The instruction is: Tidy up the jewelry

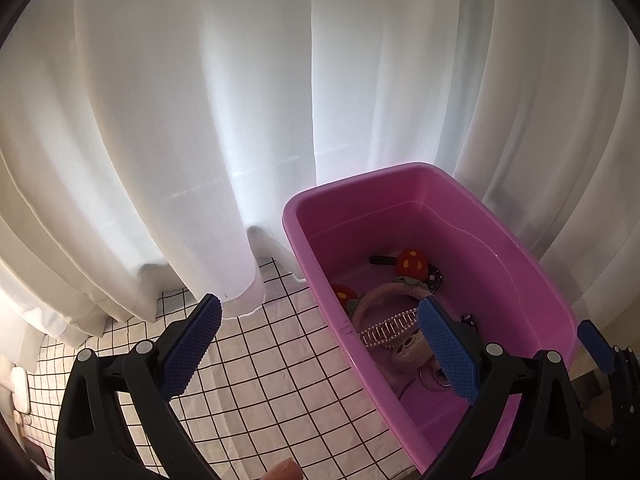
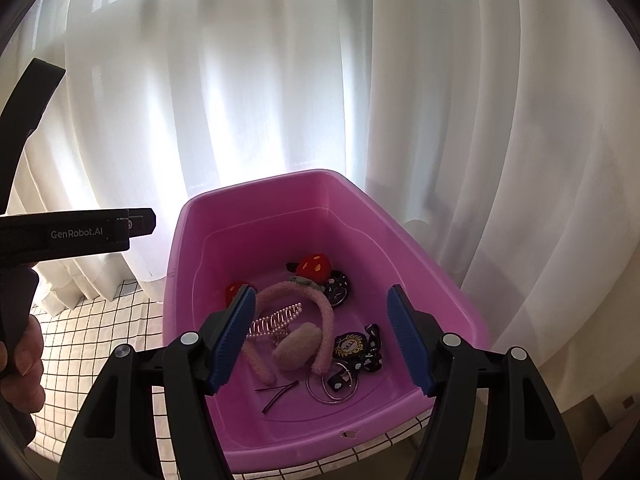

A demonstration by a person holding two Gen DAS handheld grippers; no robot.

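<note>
Curtains back the pink bin of jewelry; both tools gape apart, empty.

A table draped in a white cloth with a black grid carries a pink plastic tub, which stands directly on the cloth toward its right side. White curtains hang along the far edge, their hems resting on the cloth to the left of the tub. The near left stretch of cloth lies flat, lightly creased.
</note>
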